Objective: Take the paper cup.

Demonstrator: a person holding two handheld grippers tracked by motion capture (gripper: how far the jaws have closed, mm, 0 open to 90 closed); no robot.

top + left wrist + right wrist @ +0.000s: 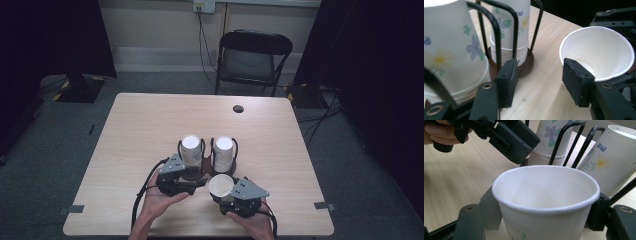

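While the right hand-held gripper (226, 192) clamps a single paper cup (220, 186) between its jaws, mouth upward, low and just right of centre in the high view, the left hand-held gripper (199, 184) sits beside it, jaws apart around nothing. Just above them in the frame, two stacks of upturned flowered cups, the left stack (191, 149) and the right stack (223, 151), stand in a black wire holder (206, 150) on the wooden surface (140, 125).
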